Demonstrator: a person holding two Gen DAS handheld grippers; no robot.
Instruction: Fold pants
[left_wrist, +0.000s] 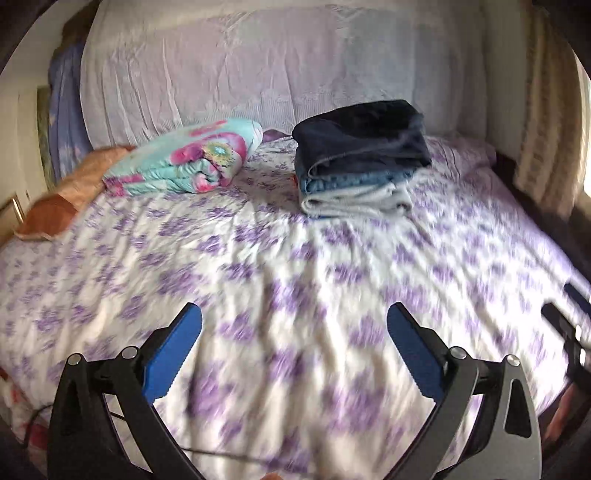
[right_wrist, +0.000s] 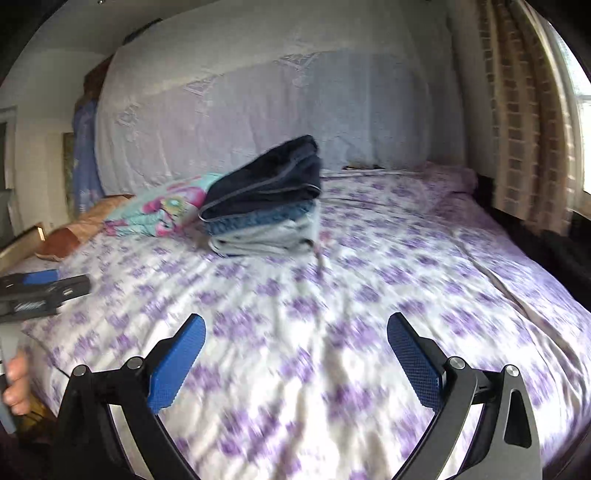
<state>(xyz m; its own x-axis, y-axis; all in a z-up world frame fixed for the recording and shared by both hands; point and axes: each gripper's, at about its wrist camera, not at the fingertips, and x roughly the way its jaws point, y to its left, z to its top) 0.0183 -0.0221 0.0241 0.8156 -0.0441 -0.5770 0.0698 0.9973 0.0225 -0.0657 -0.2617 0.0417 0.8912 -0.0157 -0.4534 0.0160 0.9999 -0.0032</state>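
Note:
A stack of folded pants (left_wrist: 360, 158) (right_wrist: 264, 205) rests on the far part of the bed: dark navy on top, blue denim under it, light grey at the bottom. My left gripper (left_wrist: 294, 325) hangs open over the near bedsheet, nothing between its blue pads (left_wrist: 173, 354). My right gripper (right_wrist: 295, 334) is open too, well short of the stack, with bare sheet between its pads (right_wrist: 415, 363). In the right wrist view the left gripper (right_wrist: 40, 288) shows at the left edge with a hand (right_wrist: 16, 384) below it. The right gripper (left_wrist: 570, 325) shows at the right edge of the left wrist view.
The bed wears a white sheet with purple flowers (left_wrist: 280, 280) (right_wrist: 369, 280). A folded floral blanket (left_wrist: 188, 158) (right_wrist: 162, 212) and an orange pillow (left_wrist: 70, 192) lie at the far left. A pale covered headboard (left_wrist: 258, 66) stands behind; a curtain (right_wrist: 524, 122) hangs at the right.

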